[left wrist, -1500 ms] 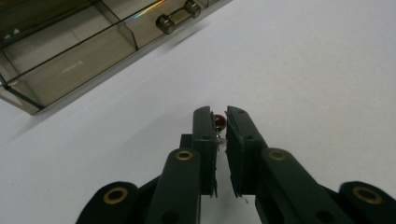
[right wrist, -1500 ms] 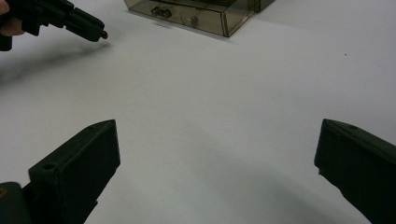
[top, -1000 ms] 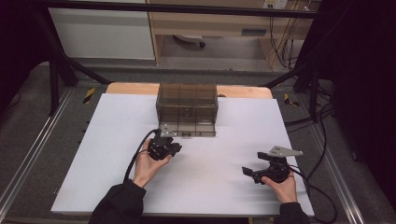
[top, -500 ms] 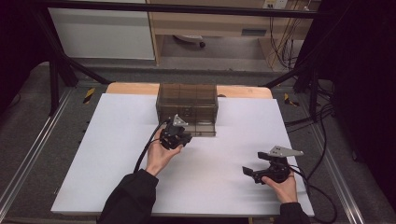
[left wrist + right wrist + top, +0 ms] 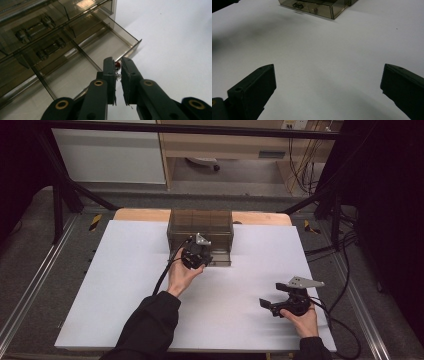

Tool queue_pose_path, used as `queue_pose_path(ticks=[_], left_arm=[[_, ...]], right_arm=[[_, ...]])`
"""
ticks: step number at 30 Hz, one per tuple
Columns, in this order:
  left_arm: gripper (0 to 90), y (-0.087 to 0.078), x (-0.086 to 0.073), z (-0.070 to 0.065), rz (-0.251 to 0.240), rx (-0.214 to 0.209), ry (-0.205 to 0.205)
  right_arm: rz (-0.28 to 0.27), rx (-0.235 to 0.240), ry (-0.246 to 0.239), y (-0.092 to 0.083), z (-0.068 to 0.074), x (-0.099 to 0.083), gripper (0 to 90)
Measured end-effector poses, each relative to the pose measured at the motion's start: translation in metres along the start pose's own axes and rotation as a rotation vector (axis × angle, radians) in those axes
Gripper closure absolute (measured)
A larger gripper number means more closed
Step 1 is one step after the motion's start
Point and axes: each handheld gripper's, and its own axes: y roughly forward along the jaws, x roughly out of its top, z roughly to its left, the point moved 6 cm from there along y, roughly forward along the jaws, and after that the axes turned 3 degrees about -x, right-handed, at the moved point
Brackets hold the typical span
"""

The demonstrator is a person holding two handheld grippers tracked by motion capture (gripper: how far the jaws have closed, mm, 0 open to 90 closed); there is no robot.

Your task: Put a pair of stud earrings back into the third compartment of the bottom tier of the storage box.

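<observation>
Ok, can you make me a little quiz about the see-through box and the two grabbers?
1. True or false: the right gripper has its jaws wide apart over the bare white table.
2. What is pinched between the jaws of the left gripper? A) a pencil B) a small red thing C) a coin
3. Fill in: the bottom drawer of the smoky plastic box is pulled ____.

Key: 1 true. 2 B: a tiny red thing shows at the jaw tips, too small to name. 3 out (open), with dividers inside it.
</observation>
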Motion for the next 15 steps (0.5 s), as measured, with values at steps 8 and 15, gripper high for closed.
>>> queue_pose_path(ticks=[8, 15], left_arm=[[82.0, 0.012, 0.010, 0.004, -0.002, 0.012, 0.006], [82.0, 0.027, 0.014, 0.007, -0.003, 0.024, 0.000]], right_arm=[[-0.004, 0.000, -0.002, -0.001, 0.000, 0.000, 0.8], [-0.003, 0.001, -0.001, 0.000, 0.000, 0.000, 0.8]])
